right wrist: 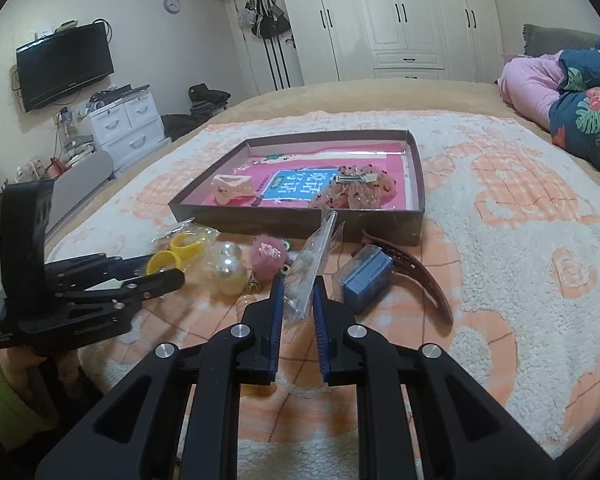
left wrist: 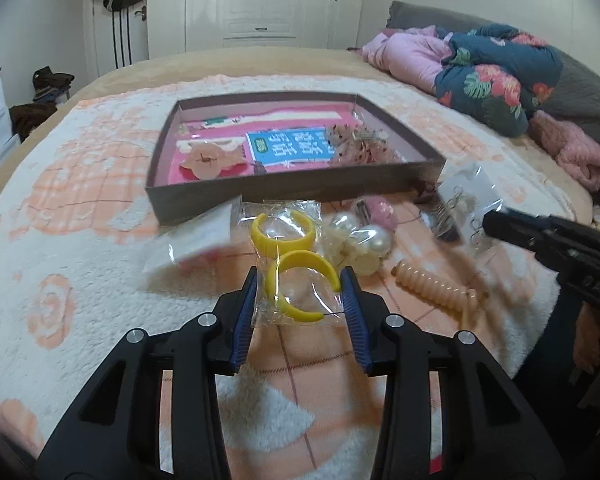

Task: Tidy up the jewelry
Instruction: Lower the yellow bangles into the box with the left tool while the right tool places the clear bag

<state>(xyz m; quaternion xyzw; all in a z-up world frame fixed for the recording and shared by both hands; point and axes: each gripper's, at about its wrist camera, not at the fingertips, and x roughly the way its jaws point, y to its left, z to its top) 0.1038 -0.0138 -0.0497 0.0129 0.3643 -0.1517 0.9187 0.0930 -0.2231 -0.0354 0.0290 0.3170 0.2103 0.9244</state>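
Observation:
A shallow brown box (left wrist: 284,190) with a pink lining sits on the bed blanket; it holds a peach flower clip (left wrist: 206,158) and a beaded hair piece (left wrist: 356,142). My left gripper (left wrist: 302,280) is closed around a clear bag of yellow hoop earrings (left wrist: 296,276) in front of the box. My right gripper (right wrist: 298,284) is shut on a clear bag of earrings (right wrist: 312,264), lifted edge-up; it also shows in the left wrist view (left wrist: 466,196).
In front of the box lie pearl earrings (left wrist: 366,240), a pink fluffy clip (right wrist: 270,258), a peach spiral hair tie (left wrist: 436,290), a blue box (right wrist: 366,278) and a brown claw clip (right wrist: 416,274). Folded quilts (left wrist: 488,72) lie at the right.

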